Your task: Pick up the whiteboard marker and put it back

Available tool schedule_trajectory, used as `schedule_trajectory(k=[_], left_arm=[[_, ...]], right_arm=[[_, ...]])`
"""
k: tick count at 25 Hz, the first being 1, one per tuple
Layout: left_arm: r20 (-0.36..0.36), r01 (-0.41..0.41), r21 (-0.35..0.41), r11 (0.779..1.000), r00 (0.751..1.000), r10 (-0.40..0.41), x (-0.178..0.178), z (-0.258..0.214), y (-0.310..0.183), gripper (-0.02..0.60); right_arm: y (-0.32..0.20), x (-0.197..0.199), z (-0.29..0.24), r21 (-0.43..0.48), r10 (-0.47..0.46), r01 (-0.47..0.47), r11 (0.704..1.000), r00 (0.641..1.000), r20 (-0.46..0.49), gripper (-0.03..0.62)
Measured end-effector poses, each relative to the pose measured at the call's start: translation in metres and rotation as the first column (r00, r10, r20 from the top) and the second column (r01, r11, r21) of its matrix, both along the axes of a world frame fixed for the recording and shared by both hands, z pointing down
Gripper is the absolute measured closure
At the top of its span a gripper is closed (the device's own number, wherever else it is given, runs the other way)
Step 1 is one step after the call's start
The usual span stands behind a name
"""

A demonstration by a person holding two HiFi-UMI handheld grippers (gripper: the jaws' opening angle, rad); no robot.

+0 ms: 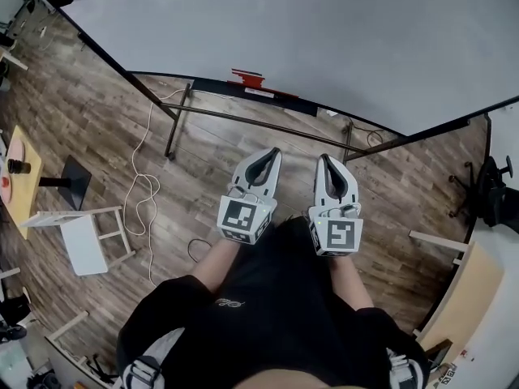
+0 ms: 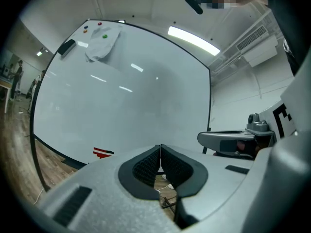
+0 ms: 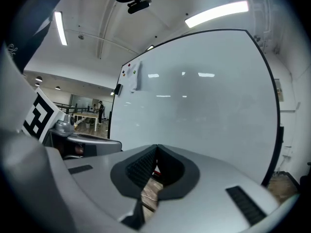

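At the far left edge of the floor a wooden table (image 1: pixel 22 183) is seen, with a black stand base (image 1: pixel 73 181) just beside it and a white stool (image 1: pixel 87 237) nearer the person. A white cable (image 1: pixel 144 194) is looped across the floorboards towards the whiteboard (image 1: pixel 324 31).

On the tray (image 1: pixel 243 90) along the board's lower edge, towards its left end, the red whiteboard marker (image 1: pixel 247 78) is lying, well apart from both grippers. The dark crossbar (image 1: pixel 259 122) of the board's stand is seen between the grippers and that tray. Near the board's upper left corner a white cloth (image 2: pixel 102 45) is hung, with a black eraser (image 2: pixel 66 47) to its left.

The left gripper (image 1: pixel 272 152) is held level and pointed at the board. Its jaws are pressed together with nothing between them, and the marker is seen low and to the left of them. Close beside it, the right gripper (image 1: pixel 325 159) is held the same way. Its jaws are closed on nothing too, and a bit of red shows beyond them.

At the right edge a black chair (image 1: pixel 493 189) and a second wooden table (image 1: pixel 462 294) are seen.
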State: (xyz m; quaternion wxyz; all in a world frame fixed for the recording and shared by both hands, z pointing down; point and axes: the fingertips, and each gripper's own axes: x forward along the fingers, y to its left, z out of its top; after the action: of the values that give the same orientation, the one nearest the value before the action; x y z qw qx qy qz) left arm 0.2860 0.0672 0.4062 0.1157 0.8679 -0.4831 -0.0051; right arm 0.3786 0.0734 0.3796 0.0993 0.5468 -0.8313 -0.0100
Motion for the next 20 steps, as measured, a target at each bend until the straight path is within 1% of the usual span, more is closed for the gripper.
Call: schedule_trajectory(k=[3,6,9,12,16,20], left_arm=[[0.0,0.019,-0.007,1.0,1.0,-0.019,-0.001,0.005,-0.017,0.572],[0.015,0.057,-0.018,0.998,0.998,-0.057,-0.005,0.012,-0.036,0.572],[0.037,0.122,-0.031,0.992,0.992,-0.121,-0.017,0.018,-0.054,0.572],[0.059,0.189,-0.041,0.981,0.981,-0.187,-0.023,0.02,-0.075,0.572],[0.076,0.251,-0.056,0.966,0.966,-0.247,-0.011,0.022,-0.099,0.572],[0.081,0.333,-0.105,0.937,0.942,-0.326,-0.005,0.034,-0.115,0.572]], right_arm=[[-0.018,0.0,0.006,-0.023,-0.014,0.014,1.0,1.0,-0.016,0.591],[-0.039,0.0,0.016,-0.038,-0.051,0.051,0.998,0.999,-0.009,0.591],[-0.061,0.0,0.023,-0.049,-0.092,0.092,0.995,0.996,0.004,0.591],[-0.087,-0.001,0.026,-0.06,-0.153,0.153,0.986,0.988,0.007,0.591],[-0.124,-0.003,0.029,-0.081,-0.264,0.263,0.961,0.964,-0.005,0.591],[-0.159,-0.01,0.04,-0.13,-0.386,0.377,0.917,0.921,-0.051,0.591]])
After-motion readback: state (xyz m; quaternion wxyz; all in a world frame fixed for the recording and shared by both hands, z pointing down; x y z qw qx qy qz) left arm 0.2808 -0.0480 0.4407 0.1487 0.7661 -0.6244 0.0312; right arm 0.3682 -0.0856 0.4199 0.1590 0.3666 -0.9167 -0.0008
